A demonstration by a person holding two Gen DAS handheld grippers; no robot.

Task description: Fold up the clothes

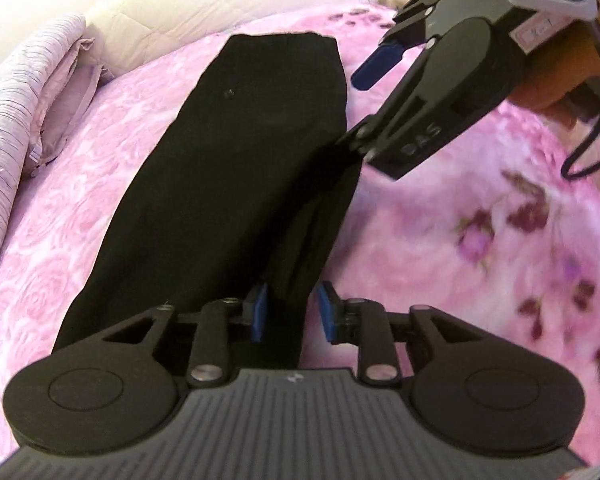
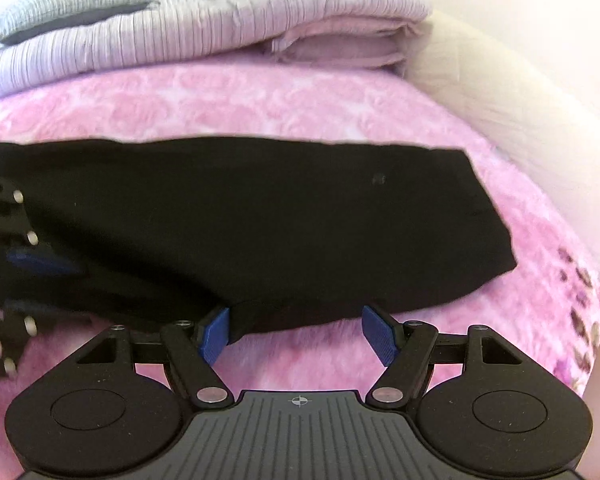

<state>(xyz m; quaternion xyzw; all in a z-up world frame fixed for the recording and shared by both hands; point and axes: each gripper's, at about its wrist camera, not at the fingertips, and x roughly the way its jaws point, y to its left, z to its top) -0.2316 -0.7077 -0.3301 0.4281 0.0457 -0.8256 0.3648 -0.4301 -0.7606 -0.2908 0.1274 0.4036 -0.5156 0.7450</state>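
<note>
On the pink rose-patterned bedspread (image 1: 72,184), seen from the left wrist camera, black trousers (image 1: 220,168) lie stretched away from the lens, their far end squared off near a cream quilted pillow (image 1: 204,4). The left gripper (image 1: 292,312) sits at the near end of the garment, its blue pads (image 1: 260,312) set a little apart with a bunched fold of the black cloth between them; whether the pads actually press the fold cannot be told. The right gripper (image 1: 380,92) comes in from the upper right, held by a hand (image 1: 560,68), one blue pad raised clear above the cloth and its lower finger down at the trousers' right edge. A folded striped lilac blanket (image 1: 16,128) lies along the left side of the bed.

Across the right wrist view, the trousers (image 2: 260,224) run as a broad dark band over the bedspread (image 2: 228,100). The right gripper (image 2: 298,334) stands wide open, its left pad (image 2: 214,334) touching the garment's near hem and the other over bare bedspread. The left gripper (image 2: 20,264) appears blurred at the left edge, over the cloth. Behind lie the lilac blanket (image 2: 180,36) and the pillow (image 2: 480,96).
</note>
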